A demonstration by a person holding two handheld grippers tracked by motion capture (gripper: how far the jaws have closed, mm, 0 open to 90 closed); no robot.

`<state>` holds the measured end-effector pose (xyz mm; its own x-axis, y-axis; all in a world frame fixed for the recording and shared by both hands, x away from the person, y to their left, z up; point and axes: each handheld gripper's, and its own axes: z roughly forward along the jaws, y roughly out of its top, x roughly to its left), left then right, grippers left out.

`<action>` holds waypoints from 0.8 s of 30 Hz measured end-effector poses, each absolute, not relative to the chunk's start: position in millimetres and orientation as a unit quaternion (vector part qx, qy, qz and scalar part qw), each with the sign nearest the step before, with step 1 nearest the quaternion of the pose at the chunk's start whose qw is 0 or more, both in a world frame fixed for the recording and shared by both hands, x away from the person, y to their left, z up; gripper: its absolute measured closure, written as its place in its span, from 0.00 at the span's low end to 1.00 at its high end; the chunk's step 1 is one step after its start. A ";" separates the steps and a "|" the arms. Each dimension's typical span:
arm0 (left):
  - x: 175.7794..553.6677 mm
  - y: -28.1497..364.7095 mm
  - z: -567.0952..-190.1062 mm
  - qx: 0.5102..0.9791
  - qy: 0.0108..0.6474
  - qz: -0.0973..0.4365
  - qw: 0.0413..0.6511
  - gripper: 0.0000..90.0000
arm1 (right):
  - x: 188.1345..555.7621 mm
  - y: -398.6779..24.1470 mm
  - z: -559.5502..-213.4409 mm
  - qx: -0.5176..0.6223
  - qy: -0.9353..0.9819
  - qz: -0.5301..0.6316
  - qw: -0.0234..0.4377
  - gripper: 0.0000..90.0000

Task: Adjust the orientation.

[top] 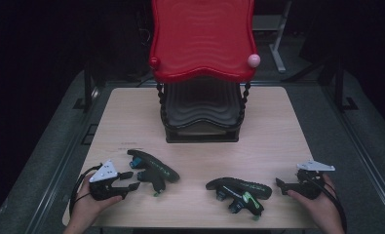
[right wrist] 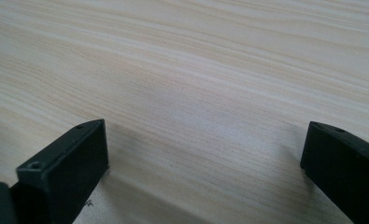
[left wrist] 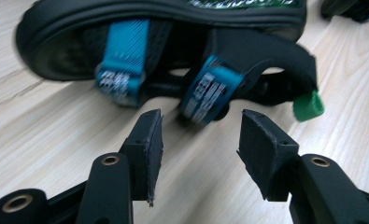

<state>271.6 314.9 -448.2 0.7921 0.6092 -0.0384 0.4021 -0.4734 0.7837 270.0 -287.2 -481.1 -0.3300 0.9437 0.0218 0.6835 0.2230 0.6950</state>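
Observation:
Two black sandals with blue and green trim lie on the wooden table [top: 278, 126]. The left sandal [top: 153, 170] rests on its side right in front of my left gripper [top: 134, 179]. In the left gripper view its sole [left wrist: 163, 23] and blue straps [left wrist: 124, 60] sit just beyond the left gripper [left wrist: 198, 135], whose jaws stand partly apart with nothing between them. The right sandal [top: 239, 191] lies to the left of my right gripper [top: 280, 186]. In the right gripper view, the right gripper [right wrist: 205, 144] is wide open over bare wood.
A shoe rack stands at the table's far middle, with a red top shelf [top: 202, 39] and a black lower shelf [top: 202, 107]. A green tab [left wrist: 308, 106] sticks out from the left sandal. The second sandal [left wrist: 350, 9] shows in the corner of the left gripper view.

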 end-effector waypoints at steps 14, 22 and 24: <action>284.1 299.5 -449.2 0.863 0.265 0.126 0.411 0.67 | 270.1 -287.2 -481.1 0.540 0.754 0.312 0.209 0.00; 279.5 304.7 -439.7 0.857 0.258 0.135 0.425 0.74 | 270.0 -287.3 -481.1 0.540 0.754 0.312 0.209 0.00; 277.5 309.7 -435.6 0.850 0.262 0.137 0.437 0.75 | 270.0 -287.2 -481.0 0.540 0.753 0.312 0.209 0.00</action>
